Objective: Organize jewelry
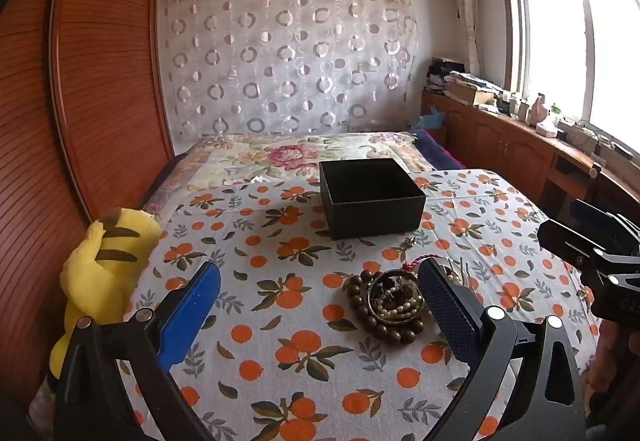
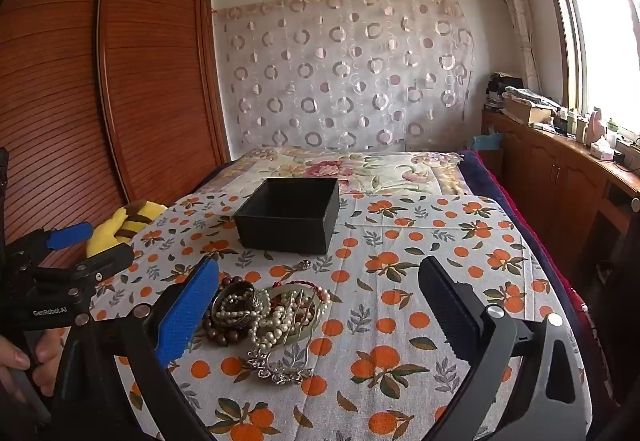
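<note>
Here, left tool [image 1: 320, 305] spread wide near jewelry pile [image 1: 386, 301] at lower centre; right tool [image 2: 318, 305] likewise wide, empty; black box [image 2: 289, 215] beyond, mid-frame, on orange-print cloth [image 2: 400, 281].

Both cameras sit low over the bed [image 1: 304, 321], facing the curtain wall; both see the black box [image 1: 370, 197], maybe equally near.

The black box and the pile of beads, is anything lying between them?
Yes. One small metal trinket lies on the orange-print cloth between the black box and the pile of beads. The right wrist view shows it best.
</note>
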